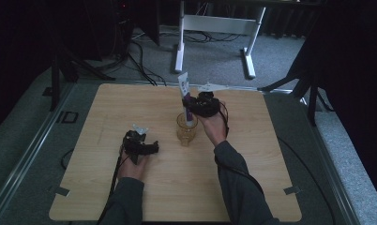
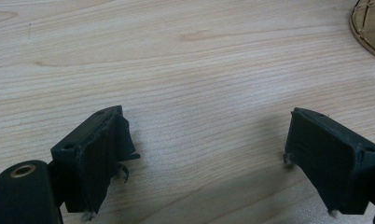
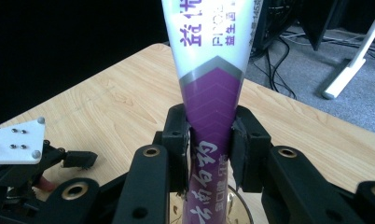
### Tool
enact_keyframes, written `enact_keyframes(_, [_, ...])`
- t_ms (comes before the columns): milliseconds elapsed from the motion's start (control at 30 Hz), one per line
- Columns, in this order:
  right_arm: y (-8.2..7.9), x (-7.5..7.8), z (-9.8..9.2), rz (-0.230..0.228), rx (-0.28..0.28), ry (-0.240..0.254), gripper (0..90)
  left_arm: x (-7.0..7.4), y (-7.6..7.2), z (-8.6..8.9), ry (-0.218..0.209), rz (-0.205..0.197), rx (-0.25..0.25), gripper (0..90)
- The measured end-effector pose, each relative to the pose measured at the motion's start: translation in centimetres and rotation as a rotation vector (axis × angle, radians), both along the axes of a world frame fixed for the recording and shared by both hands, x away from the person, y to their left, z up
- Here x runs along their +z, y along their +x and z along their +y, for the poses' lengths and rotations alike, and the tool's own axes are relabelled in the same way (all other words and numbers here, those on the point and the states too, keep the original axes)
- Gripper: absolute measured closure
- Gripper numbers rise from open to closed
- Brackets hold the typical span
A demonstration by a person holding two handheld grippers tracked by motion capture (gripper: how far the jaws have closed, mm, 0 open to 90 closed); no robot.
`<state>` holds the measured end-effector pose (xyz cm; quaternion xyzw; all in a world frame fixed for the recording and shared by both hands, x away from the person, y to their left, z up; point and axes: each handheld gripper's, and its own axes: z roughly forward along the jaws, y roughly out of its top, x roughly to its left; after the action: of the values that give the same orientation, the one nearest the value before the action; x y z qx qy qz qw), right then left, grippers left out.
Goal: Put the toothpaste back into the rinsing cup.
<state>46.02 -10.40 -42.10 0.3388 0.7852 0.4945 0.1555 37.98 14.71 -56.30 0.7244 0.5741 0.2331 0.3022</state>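
A purple and white toothpaste tube (image 1: pixel 184 89) stands upright with its lower end inside an amber glass cup (image 1: pixel 186 132) at the middle of the wooden table (image 1: pixel 257 154). My right gripper (image 1: pixel 190 110) reaches it from the right, just above the cup's rim. In the right gripper view, both pads of that gripper (image 3: pixel 209 140) lie against the tube (image 3: pixel 209 84), and the cup's rim (image 3: pixel 239 201) shows below. My left gripper (image 1: pixel 140 142) rests low on the table left of the cup, open with only bare wood inside its jaws (image 2: pixel 206 154). The cup's edge (image 2: pixel 370 28) is at the top right there.
The left gripper (image 3: pixel 36 172) also appears at the lower left of the right gripper view. Beyond the table's far edge stand a white desk frame (image 1: pixel 214 28) and black cables (image 1: pixel 142 65) on grey carpet. Dark stands flank the table.
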Motion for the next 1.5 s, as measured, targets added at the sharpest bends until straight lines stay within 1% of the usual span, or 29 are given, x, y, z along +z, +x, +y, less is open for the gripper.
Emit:
enact_keyframes(100, [0.0,-0.3,0.1,0.005,0.003,-0.003,70.1,0.0,0.0,0.0,0.0,0.0,-0.001,12.2])
enact_keyframes(267, [-0.3,-0.9,0.3,0.005,0.014,-0.03,70.0,0.0,0.0,0.0,0.001,0.0,0.0,12.2])
enact_keyframes(433, [-0.5,-1.5,0.3,0.012,0.015,-0.04,69.8,0.0,0.0,0.0,0.0,0.0,0.0,12.2])
enact_keyframes(867, [-0.9,-2.9,0.1,0.037,0.019,-0.058,69.1,0.0,0.0,0.0,0.0,0.0,0.0,12.2])
enact_keyframes(1100, [-1.0,-3.4,0.0,0.05,0.02,-0.066,68.7,0.0,0.0,0.0,0.0,0.0,0.0,12.2])
enact_keyframes(1500, [-1.2,-5.0,-0.6,0.082,0.027,-0.081,66.6,0.0,0.0,0.0,0.002,0.001,-0.001,12.2])
